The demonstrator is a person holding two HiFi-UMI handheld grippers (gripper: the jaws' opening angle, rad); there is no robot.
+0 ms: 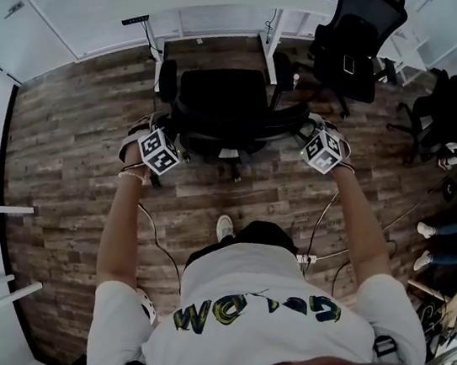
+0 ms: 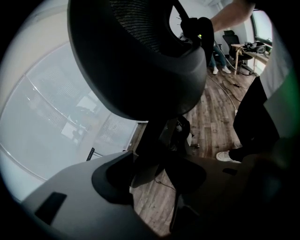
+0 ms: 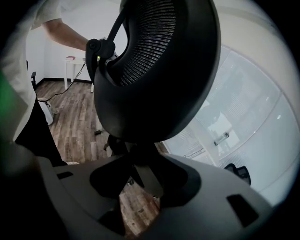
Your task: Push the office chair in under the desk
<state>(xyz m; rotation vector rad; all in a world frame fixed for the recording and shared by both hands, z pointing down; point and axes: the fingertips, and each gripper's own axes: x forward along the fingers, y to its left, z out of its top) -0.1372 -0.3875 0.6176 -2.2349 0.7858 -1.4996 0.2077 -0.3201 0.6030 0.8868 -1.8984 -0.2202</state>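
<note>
Before desk [image 1: 213, 20]: left hand-held gripper [image 1: 163, 133], right hand-held gripper [image 1: 309, 130] clamp office chair [image 1: 225, 101] backrest edges.

The head camera is looking steeply down from above the person onto the office chair [image 1: 225, 105] and the wood floor [image 1: 76, 132]. The left and right gripper cameras are sitting very close to the chair's back, facing inward across it toward each other. All three views are sharing chair and floor.
</note>
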